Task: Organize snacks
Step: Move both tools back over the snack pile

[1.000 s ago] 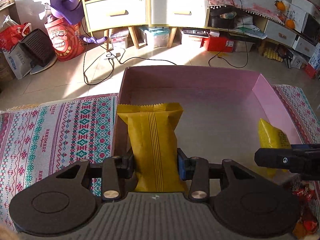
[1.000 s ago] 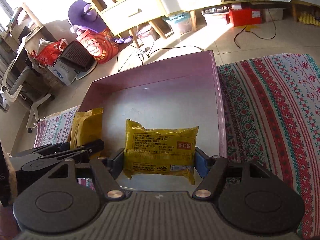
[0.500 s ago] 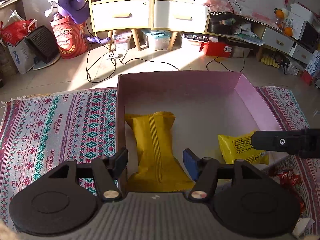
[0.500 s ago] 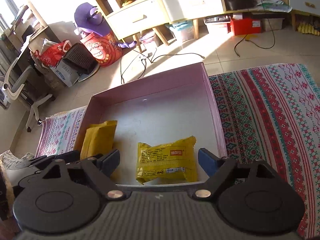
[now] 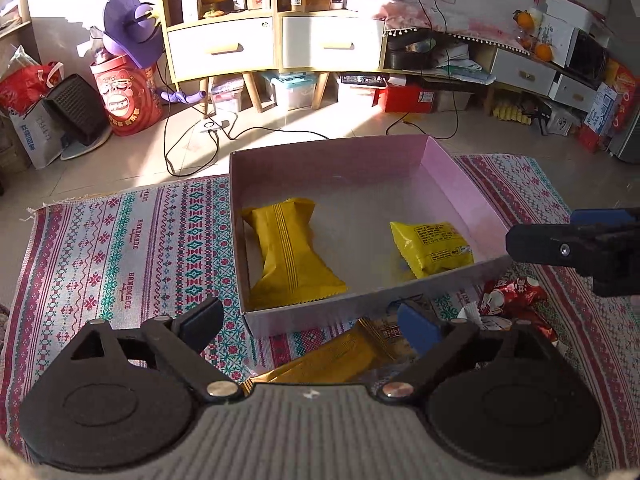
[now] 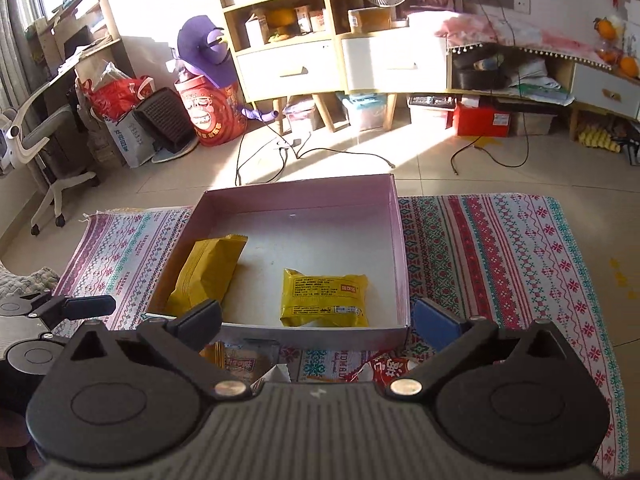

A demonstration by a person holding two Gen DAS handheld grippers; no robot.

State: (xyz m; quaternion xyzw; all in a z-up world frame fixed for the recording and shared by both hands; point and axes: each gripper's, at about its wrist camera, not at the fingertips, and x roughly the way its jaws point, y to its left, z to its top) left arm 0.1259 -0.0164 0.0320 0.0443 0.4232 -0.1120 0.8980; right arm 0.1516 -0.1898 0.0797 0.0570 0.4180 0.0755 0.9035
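Snacks: two yellow packets lying flat in pink box (image 5: 452, 184) on patterned cloth (image 5: 132, 248). Striped gold packet (image 5: 288, 256) by left wall, printed yellow packet (image 5: 434, 246) near right front corner, well apart. Left gripper (image 5: 312, 322) jaws just opened, now spread wide, nothing between them, hovering at box's front wall. Right gripper (image 6: 318, 316) same: just opened, spread wide, empty. Loose on cloth in front of box: gold wrapper (image 5: 340, 360), red wrapper (image 5: 516, 300)
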